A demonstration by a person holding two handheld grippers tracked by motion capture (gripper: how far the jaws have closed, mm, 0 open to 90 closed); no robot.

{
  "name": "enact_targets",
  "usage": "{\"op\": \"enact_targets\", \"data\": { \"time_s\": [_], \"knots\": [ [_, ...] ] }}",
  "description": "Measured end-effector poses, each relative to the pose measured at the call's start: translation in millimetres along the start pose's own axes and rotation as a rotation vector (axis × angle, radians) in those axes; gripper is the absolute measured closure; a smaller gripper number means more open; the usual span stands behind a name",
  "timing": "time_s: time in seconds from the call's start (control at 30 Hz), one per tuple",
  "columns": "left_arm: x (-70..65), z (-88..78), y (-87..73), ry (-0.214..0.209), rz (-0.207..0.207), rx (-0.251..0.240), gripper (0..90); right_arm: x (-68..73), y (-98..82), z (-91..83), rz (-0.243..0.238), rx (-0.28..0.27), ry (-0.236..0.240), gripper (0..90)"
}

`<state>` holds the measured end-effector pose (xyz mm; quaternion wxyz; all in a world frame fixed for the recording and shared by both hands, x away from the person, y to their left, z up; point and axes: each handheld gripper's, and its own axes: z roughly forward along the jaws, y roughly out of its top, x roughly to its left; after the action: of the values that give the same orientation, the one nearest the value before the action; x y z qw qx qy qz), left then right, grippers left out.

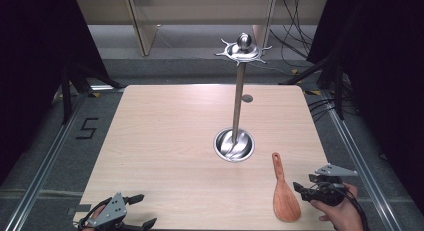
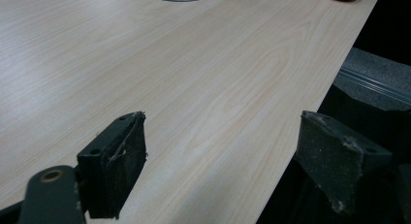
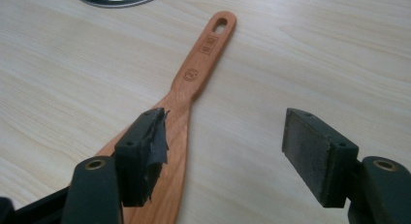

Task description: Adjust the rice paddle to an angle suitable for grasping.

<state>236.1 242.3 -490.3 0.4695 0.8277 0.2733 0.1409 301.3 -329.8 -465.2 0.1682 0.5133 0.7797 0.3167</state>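
One wooden spatula [image 3: 186, 95] lay flat on the table [image 1: 165, 141].
Reddish, smooth, with a slotted handle; right gripper [image 3: 225, 146] gaped empty beside it, left gripper [image 2: 220, 151] likewise spread wide.

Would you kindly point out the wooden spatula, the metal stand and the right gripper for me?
wooden spatula [image 1: 286, 200]: high view, on its broad blade.
metal stand [image 1: 238, 98]: high view, midway up its upright pole.
right gripper [image 3: 225, 151]: right gripper view, midway between its open fingertips.

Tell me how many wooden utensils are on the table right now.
1. A reddish-brown wooden rice paddle lies flat on the pale wood table, near its front right corner, just beside the right tool.
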Motion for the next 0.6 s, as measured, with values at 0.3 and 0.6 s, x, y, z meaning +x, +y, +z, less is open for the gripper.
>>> {"op": "enact_targets", "data": {
  "time_s": [0.3, 0.6],
  "knots": [
    [-2.9, 1.0, -1.0, 0.006, -0.048, -0.023, 17.6, 9.0, 24.8, 15.5, -0.034, 0.077, 0.018, 33.4],
    [-2.9, 0.6, -0.8, -0.002, -0.049, -0.009, 17.6, 15.3, 43.7, 30.4, -0.013, 0.154, 0.027, 29.2]
  ]
}}
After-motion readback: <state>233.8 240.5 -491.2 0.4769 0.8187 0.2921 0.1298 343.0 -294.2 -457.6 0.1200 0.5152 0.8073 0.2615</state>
